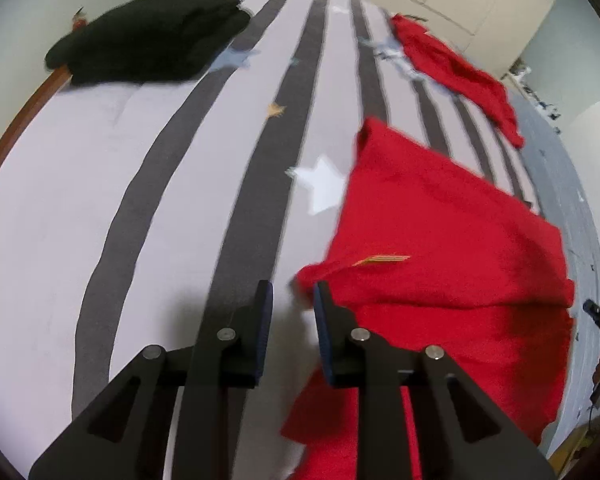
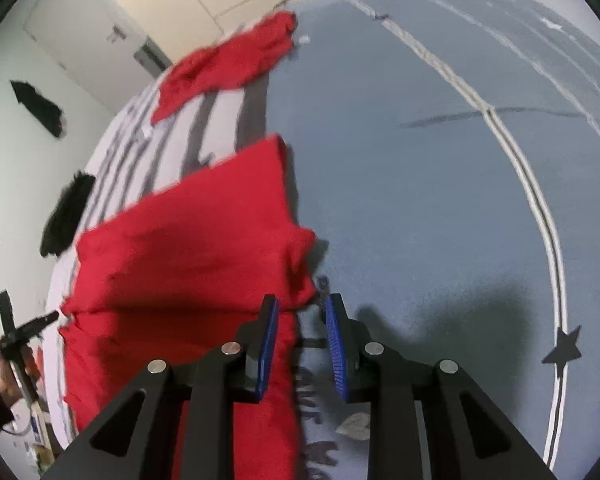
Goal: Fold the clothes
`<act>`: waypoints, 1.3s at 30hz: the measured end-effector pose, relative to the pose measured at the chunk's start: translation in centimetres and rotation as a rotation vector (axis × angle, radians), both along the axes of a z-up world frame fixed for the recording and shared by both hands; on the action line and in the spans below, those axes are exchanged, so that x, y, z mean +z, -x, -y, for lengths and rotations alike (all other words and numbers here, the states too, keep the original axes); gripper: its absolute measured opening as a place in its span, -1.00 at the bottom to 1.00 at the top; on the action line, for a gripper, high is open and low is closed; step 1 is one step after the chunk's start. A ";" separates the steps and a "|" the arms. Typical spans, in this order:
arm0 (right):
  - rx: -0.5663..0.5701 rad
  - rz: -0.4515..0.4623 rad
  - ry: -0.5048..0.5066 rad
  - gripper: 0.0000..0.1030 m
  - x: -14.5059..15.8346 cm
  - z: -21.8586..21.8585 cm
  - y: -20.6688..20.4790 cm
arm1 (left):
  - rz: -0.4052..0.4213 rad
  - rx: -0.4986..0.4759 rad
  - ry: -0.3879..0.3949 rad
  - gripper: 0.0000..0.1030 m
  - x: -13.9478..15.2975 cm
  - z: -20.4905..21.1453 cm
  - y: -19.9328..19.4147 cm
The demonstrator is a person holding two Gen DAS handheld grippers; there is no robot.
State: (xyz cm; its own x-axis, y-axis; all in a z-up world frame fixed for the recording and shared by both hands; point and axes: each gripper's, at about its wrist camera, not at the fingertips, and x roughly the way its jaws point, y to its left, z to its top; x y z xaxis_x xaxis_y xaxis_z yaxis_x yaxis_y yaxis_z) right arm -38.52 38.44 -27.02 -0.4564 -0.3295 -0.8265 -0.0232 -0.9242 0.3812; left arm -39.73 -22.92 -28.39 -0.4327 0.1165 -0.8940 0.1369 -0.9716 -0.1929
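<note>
Red garment lies just beyond both, seemingly parted, jaws.

Ahead of my left gripper, whose jaws stand apart, the striped bedspread lies bare up to the black garment pile at the far left corner. To its right, 2 red garments block passage: the near one and a far one. Right of my right gripper, the grey-blue cover is unobstructed.
</note>
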 end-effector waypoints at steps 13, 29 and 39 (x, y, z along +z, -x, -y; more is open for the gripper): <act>0.245 0.005 -0.010 -0.12 -1.9 14.5 8.1 | 0.035 -0.201 -0.053 -0.26 -2.7 -13.0 7.8; 0.250 0.208 0.118 -0.12 -4.3 16.2 3.5 | 0.241 -0.200 -0.101 -0.26 -4.0 -14.9 2.1; 0.217 0.174 0.080 -0.13 -0.3 13.9 -3.3 | 0.148 -0.201 -0.102 -0.26 0.0 -14.0 -2.9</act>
